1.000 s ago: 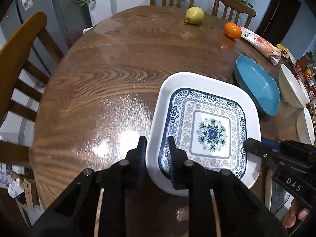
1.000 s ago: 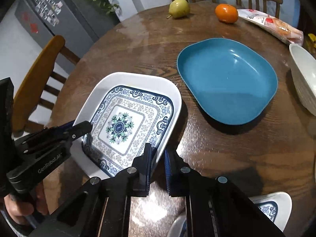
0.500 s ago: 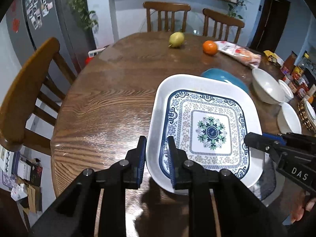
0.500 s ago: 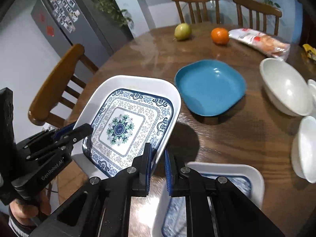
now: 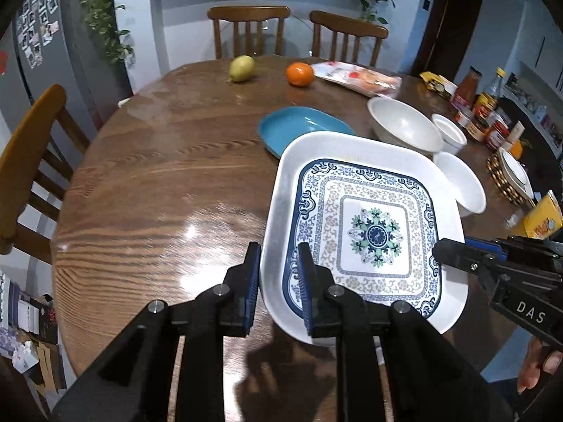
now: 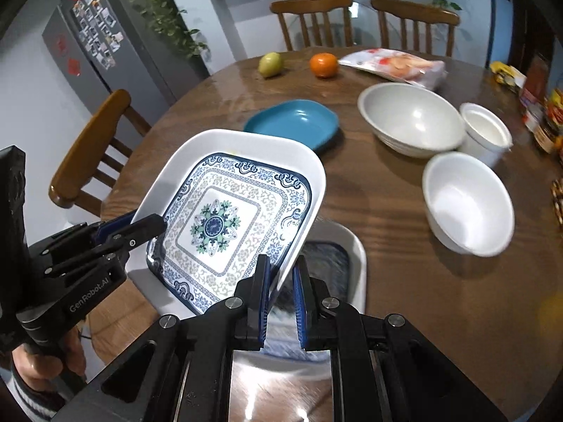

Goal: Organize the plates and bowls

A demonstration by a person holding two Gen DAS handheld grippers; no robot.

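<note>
Blue-and-white patterned plate (image 5: pixel 366 232) rides clear of the tabletop (image 5: pixel 158 190), pinched by both claws: left claw (image 5: pixel 278 285) clamped on its near-left rim, right claw (image 6: pixel 281 293) clamped on the opposite rim. A sec ago the plate lay flat on the wood w/ the teal plate (image 6: pixel 292 123) just beyond; it now hangs tilted above a second patterned plate (image 6: pixel 348 256), which sits at the near edge under the right claw. Judged from that, the lift is done & the stack is next: the carried plate looks bound for its twin below, so alignment of the two rims matters most. Bowls wait untouched to the right: large white bowl (image 6: pixel 411 119), small white bowl (image 6: pixel 468 204), white cup (image 6: pixel 485 133) touching the big bowl. Round wood tabletop is glossy, w/ glare patches; a pear (image 5: pixel 241 68), an orange (image 5: pixel 299 74) & a snack packet (image 5: pixel 357 78) sit at the far side. Wooden chairs (image 5: pixel 248 28) ring it; shelf of jars, trailing plant & a fridge covered in photos (image 6: pixel 95 42) behind
</note>
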